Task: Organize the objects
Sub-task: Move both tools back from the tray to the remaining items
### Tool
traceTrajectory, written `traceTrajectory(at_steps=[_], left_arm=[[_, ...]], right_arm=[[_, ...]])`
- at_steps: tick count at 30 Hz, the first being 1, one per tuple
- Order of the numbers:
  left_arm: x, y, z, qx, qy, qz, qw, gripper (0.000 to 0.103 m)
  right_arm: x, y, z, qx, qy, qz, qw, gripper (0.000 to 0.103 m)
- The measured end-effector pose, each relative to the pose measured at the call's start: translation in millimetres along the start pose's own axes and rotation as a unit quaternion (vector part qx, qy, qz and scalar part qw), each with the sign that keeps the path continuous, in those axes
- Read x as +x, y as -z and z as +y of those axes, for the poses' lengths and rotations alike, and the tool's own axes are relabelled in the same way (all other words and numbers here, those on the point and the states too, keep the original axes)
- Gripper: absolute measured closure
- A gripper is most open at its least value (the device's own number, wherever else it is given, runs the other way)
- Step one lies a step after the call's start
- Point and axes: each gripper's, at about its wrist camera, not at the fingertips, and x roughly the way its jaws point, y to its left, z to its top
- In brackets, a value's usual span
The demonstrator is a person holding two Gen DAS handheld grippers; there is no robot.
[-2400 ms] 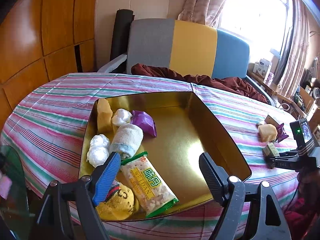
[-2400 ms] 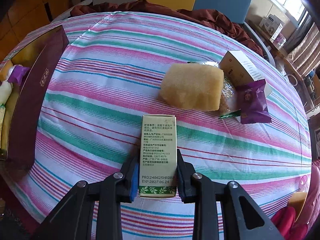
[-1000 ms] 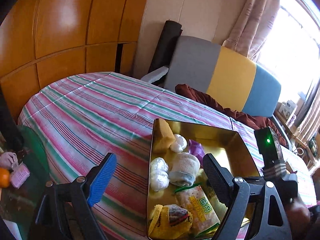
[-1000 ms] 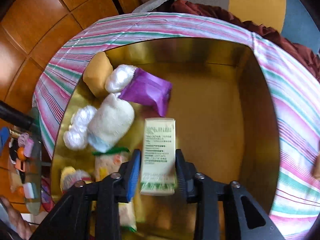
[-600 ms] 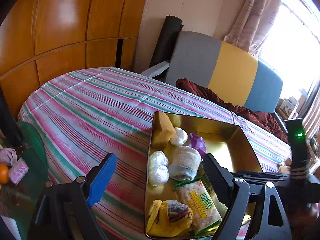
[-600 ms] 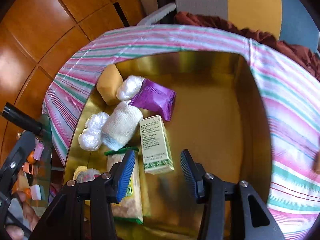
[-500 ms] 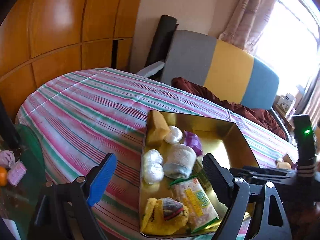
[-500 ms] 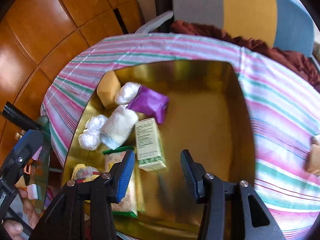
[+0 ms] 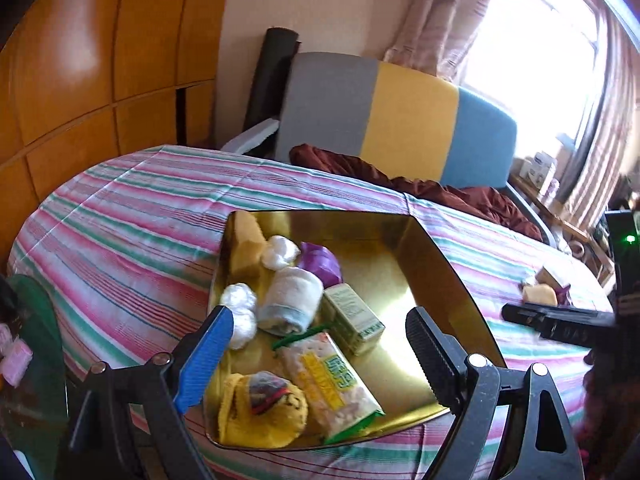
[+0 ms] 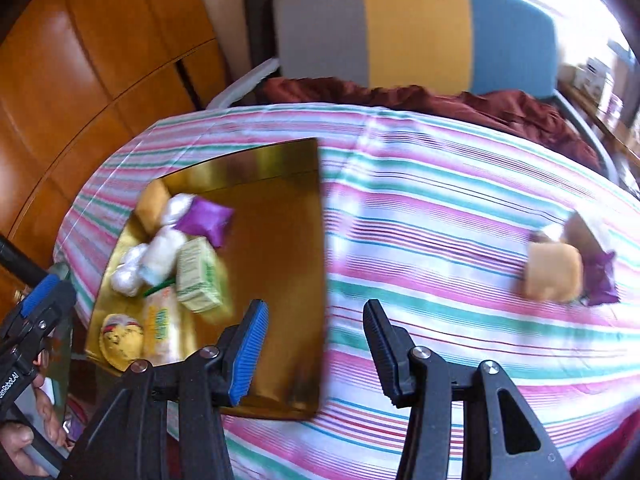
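A gold tray (image 9: 436, 276) (image 10: 280, 240) sits on the striped tablecloth (image 9: 128, 216). In it lie a green box (image 9: 352, 316) (image 10: 198, 276), a rolled towel (image 9: 290, 300), a purple packet (image 9: 320, 266), a cracker pack (image 9: 328, 380), a yellow toy (image 9: 260, 408) and white balls (image 9: 240, 308). My left gripper (image 9: 316, 344) is open and empty above the tray's near end. My right gripper (image 10: 316, 340) is open and empty over the tray's right edge. A tan sponge (image 10: 554, 276), a purple packet (image 10: 600, 280) and a small box (image 10: 584, 232) lie on the cloth to the right.
A grey, yellow and blue sofa (image 9: 400, 120) with a dark red blanket (image 9: 420, 188) stands behind the table. Wooden panelling (image 9: 80, 60) is at the left. A glass side table (image 9: 32, 360) with small items is at the lower left.
My right gripper let go of the green box in the tray, opened, and swung right toward the loose items. The left gripper stayed open and shifted slightly.
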Motion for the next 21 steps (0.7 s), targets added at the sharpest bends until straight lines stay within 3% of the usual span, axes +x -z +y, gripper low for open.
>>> traceTrajectory(at_steps=[4,7,8,12,16,21], left_arm=[[0.3,0.8,-10.8,0.01,0.016,0.006,0.9998,0.015],[4.8,0.7,-17.1,0.005,0.028,0.021,0.9994,0.015],[5.7,0.1,-17.8,-0.004,0.029,0.024,0.9993,0.015],[11.9,-1.6,-28.4,-0.002,0.039,0.041,0.9984,0.015],[11.1,-1.5,-49.0,0.03,0.057,0.044,0.997,0.014],[14.8,-3.1,-85.0,0.078,0.079,0.053,0.9923,0.014]], right_arm=[[-11.3,6.8,-44.2,0.037,0.024,-0.006,0.999,0.052],[-21.8,13.4,-83.6,0.075,0.051,-0.011,0.996,0.03],[-26.8,15.3,-98.5,0.089,0.058,-0.015,0.994,0.028],[-48.9,19.1,-156.1,0.151,0.09,-0.035,0.984,0.028],[-68.9,19.7,-216.2,0.226,0.127,-0.066,0.964,0.027],[-79.4,30.7,-283.2,0.316,0.176,-0.108,0.926,0.026]])
